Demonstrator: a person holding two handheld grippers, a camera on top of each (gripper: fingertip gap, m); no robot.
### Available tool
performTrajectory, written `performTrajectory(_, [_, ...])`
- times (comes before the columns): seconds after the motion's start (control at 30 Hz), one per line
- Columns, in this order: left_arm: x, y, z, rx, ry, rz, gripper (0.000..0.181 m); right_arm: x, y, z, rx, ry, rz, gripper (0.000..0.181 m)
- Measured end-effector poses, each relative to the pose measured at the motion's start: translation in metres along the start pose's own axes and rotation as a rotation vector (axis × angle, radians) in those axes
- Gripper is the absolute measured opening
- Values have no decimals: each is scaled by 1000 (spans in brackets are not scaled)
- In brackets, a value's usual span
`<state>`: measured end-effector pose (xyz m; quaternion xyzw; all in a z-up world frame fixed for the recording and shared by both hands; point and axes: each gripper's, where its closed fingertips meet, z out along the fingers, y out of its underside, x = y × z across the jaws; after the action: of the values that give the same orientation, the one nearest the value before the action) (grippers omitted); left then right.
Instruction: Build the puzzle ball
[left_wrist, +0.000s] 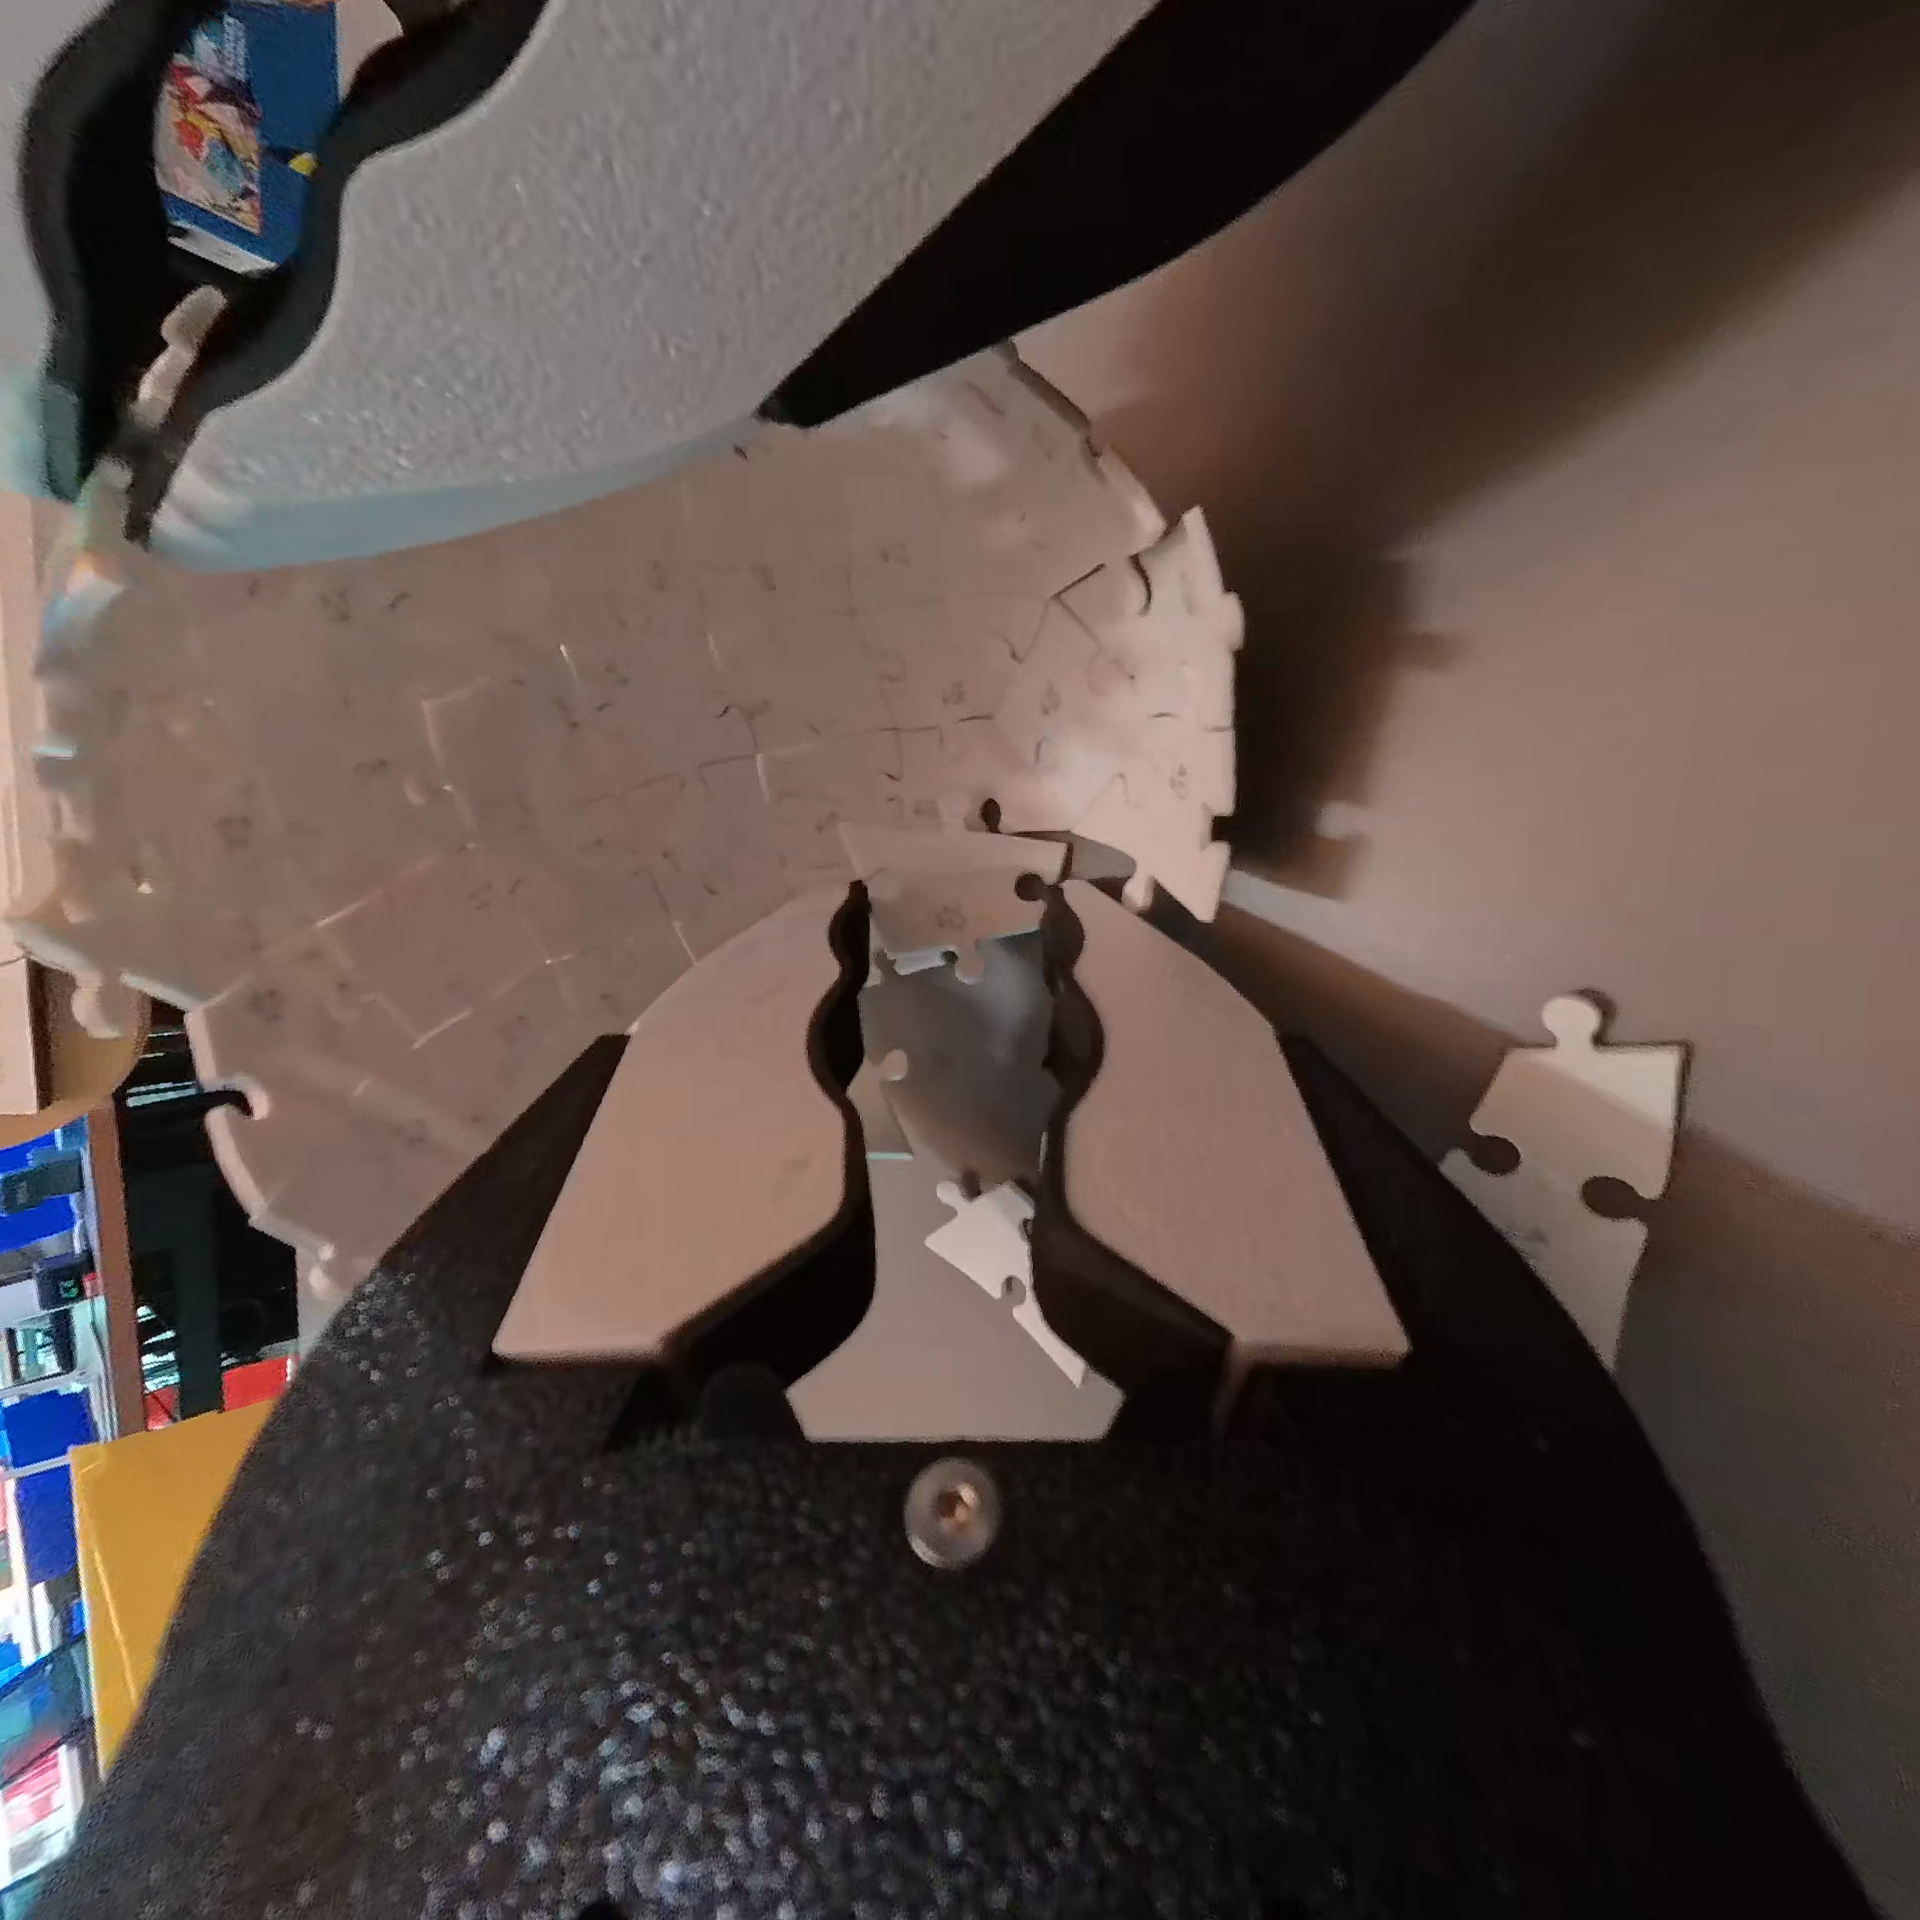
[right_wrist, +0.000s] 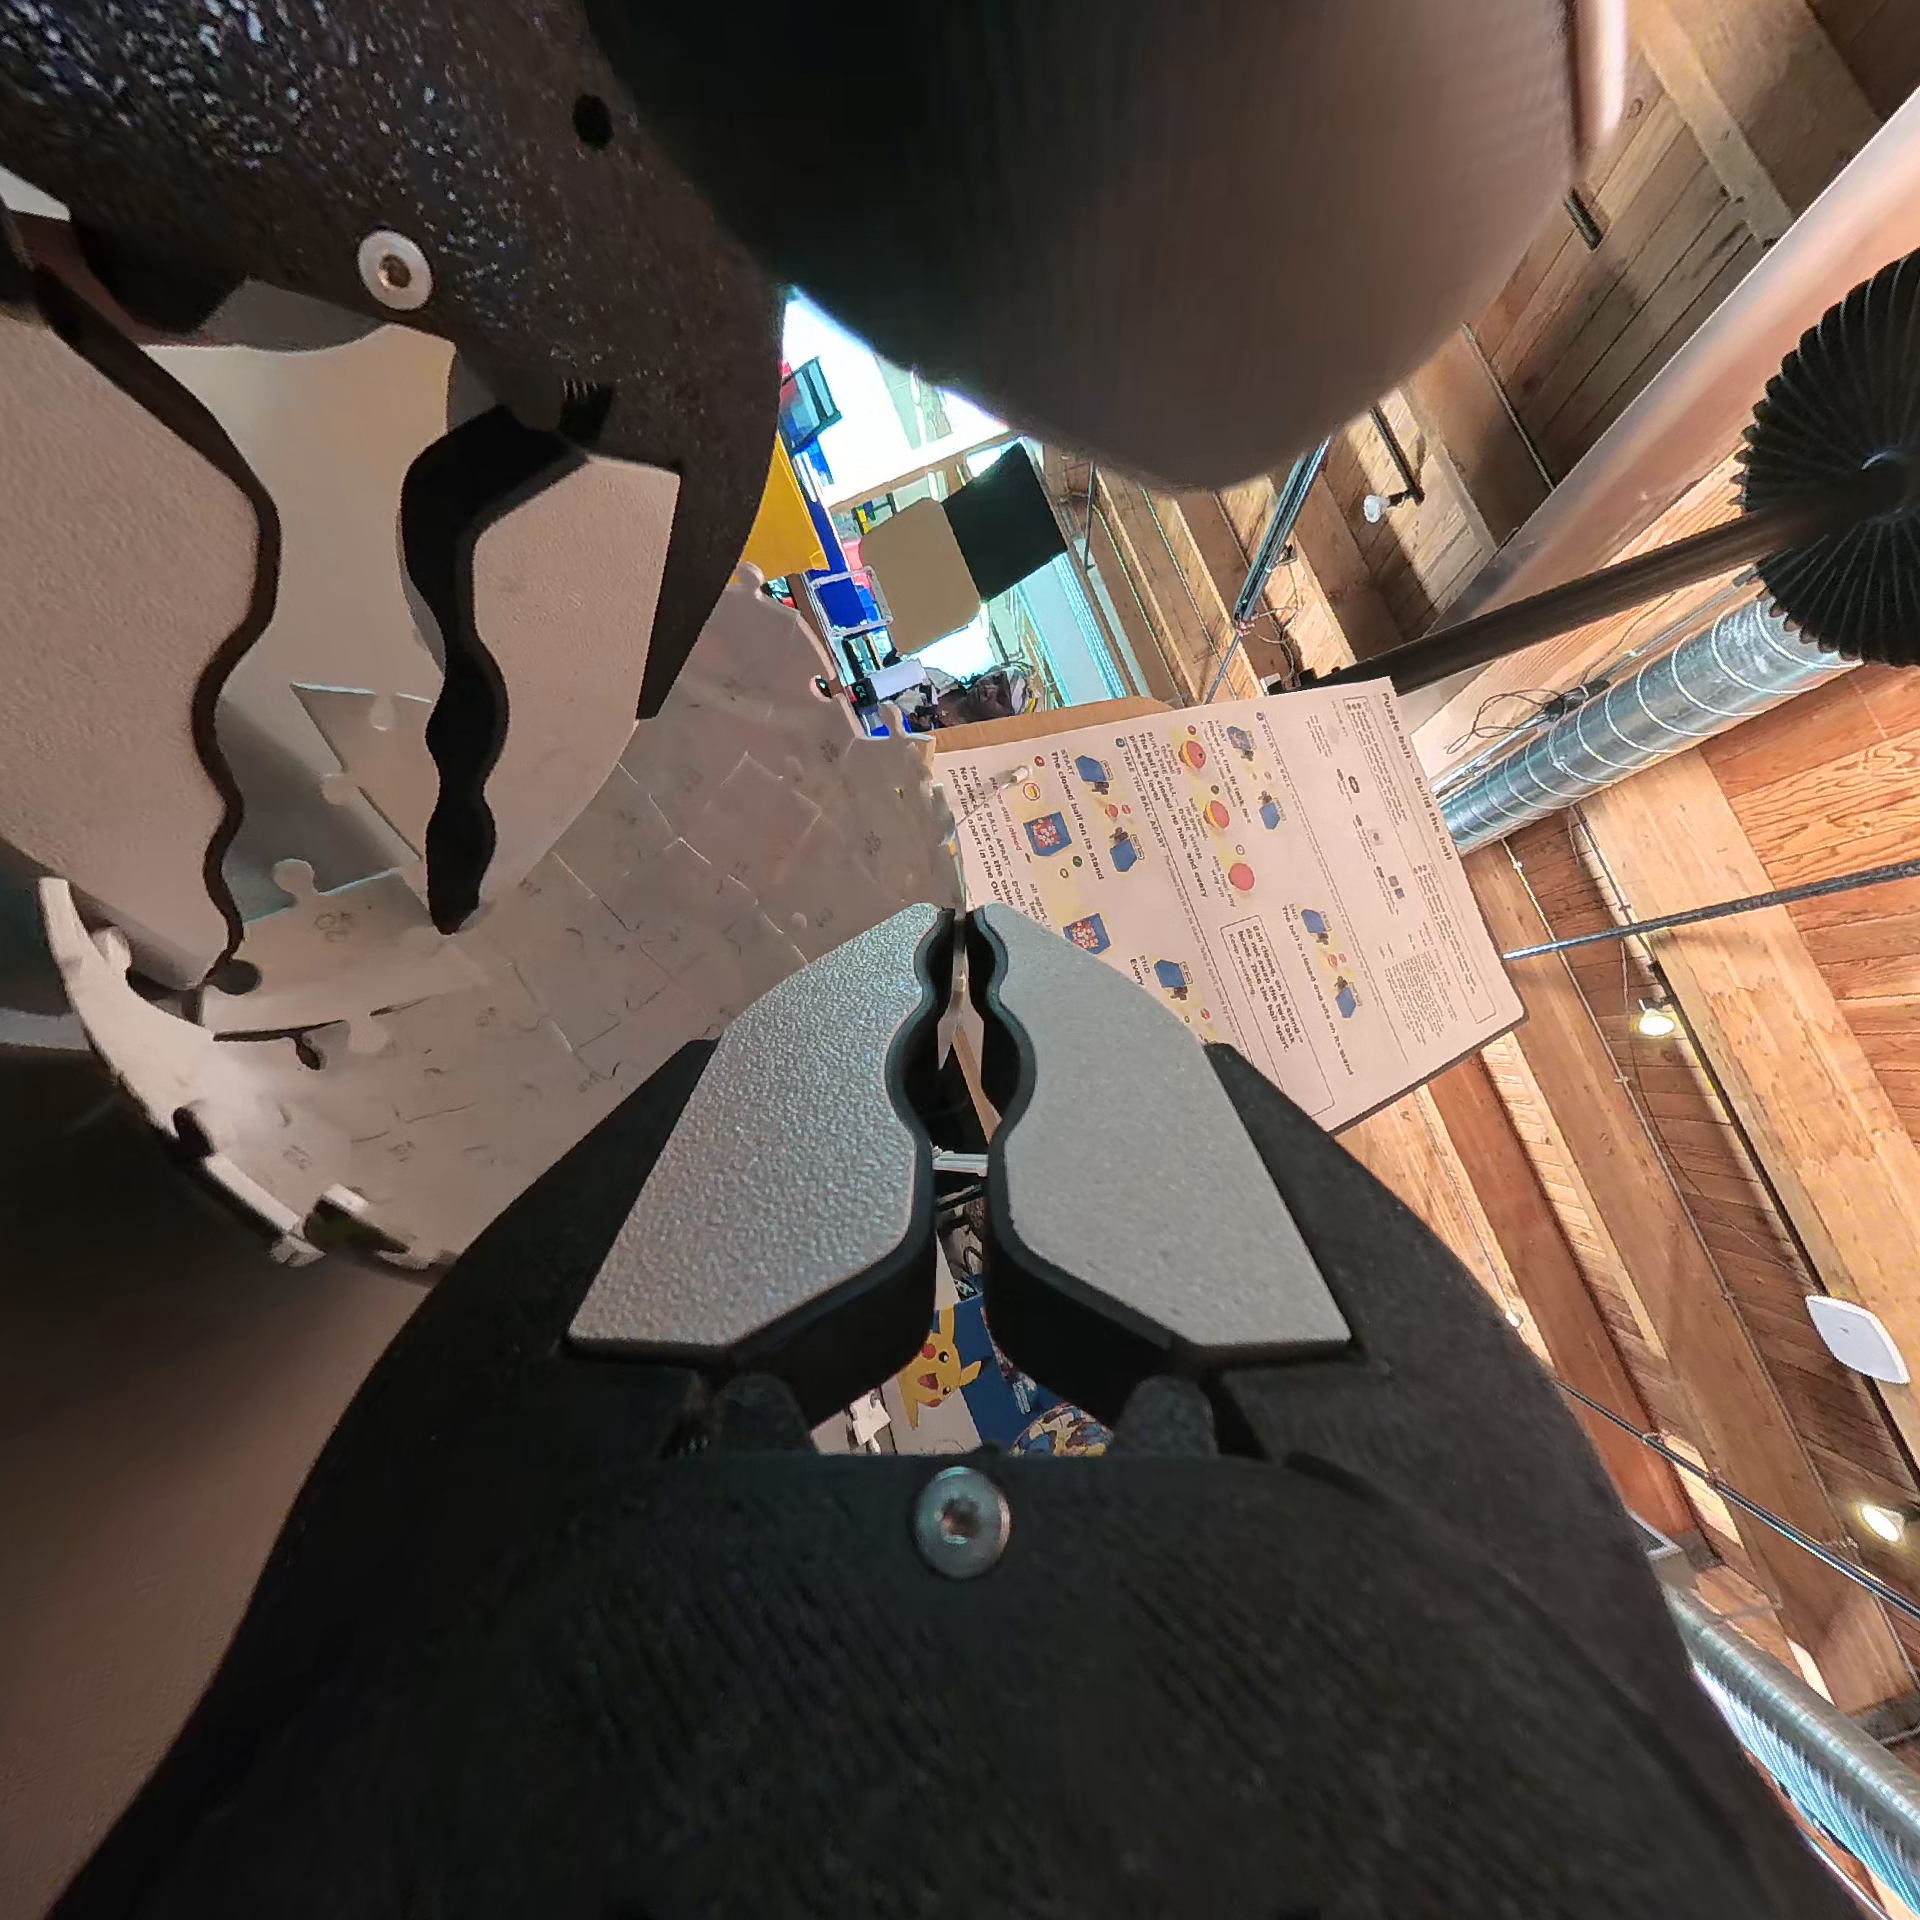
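Observation:
The partly built puzzle ball (left_wrist: 623, 748) is a curved white shell of joined pieces, seen from its inner side. It also shows in the right wrist view (right_wrist: 644, 894). My left gripper (left_wrist: 956, 914) is shut on a single white puzzle piece (left_wrist: 940, 883) and holds it against the shell's jagged rim. The right wrist view shows this left gripper (right_wrist: 332, 940) and its piece (right_wrist: 301, 904) at the left. My right gripper (right_wrist: 961, 925) is shut on the shell's thin edge. One of its pads (left_wrist: 520, 260) fills the top of the left wrist view.
Loose white pieces lie on the brown table (left_wrist: 1558, 520): one at the right (left_wrist: 1569, 1153), one seen between my left fingers (left_wrist: 997, 1247). A colourful puzzle box (right_wrist: 956, 1371) and a printed instruction sheet (right_wrist: 1226, 883) stand behind. A yellow panel (left_wrist: 145, 1538) is at the left. Some 11 centimetres of space lies between my two pairs of fingers.

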<state>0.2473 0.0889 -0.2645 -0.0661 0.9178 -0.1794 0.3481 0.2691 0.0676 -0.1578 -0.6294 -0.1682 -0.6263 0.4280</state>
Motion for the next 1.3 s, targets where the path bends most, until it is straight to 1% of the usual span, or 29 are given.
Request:
performTrajectory(0.4, [1, -2, -1, 6, 25, -14, 35, 0, 0, 0, -3, 1, -2, 2])
performTrajectory(0.47, [-1, -4, -5, 21, -1, -16, 33, 1, 1, 0, -3, 1, 1, 2])
performTrajectory(0.53, [-4, -7, -12, 37, -33, -7, 25, 1, 1, 0, -5, 1, 3, 2])
performTrajectory(0.63, [-14, -4, -19, 4, -130, 24, 22, 1, 1, 0, -6, 1, 4, 2])
performTrajectory(0.67, [-16, -3, -20, -9, -154, 15, 17, 1, 1, 0, -5, 2, 6, 2])
performTrajectory(0.73, [-19, -3, -20, -1, -181, -52, 0, 1, 1, 0, -5, 2, 3, 2])
performTrajectory(0.8, [-11, -5, -16, 28, -140, -134, 0, 1, 1, 0, -4, 3, 5, 2])
performTrajectory(0.87, [-9, -5, -11, 37, -146, -178, 0, 1, 1, 0, -2, 3, 5, 2])
performTrajectory(0.97, [-9, -1, -4, -3, -151, -207, 0, 1, 0, 0, 5, 1, 13, 2])
performTrajectory(1.03, [-10, -4, -1, -11, -146, -232, 0, 1, -1, 0, 6, 1, 11, 2])
performTrajectory(1.13, [-17, -7, 1, -25, -180, -237, 0, 1, -1, -1, 6, 2, 19, 2])
performTrajectory(1.3, [-13, -8, 10, -46, -142, -272, 0, 2, 2, -1, -2, 3, 51, 2])
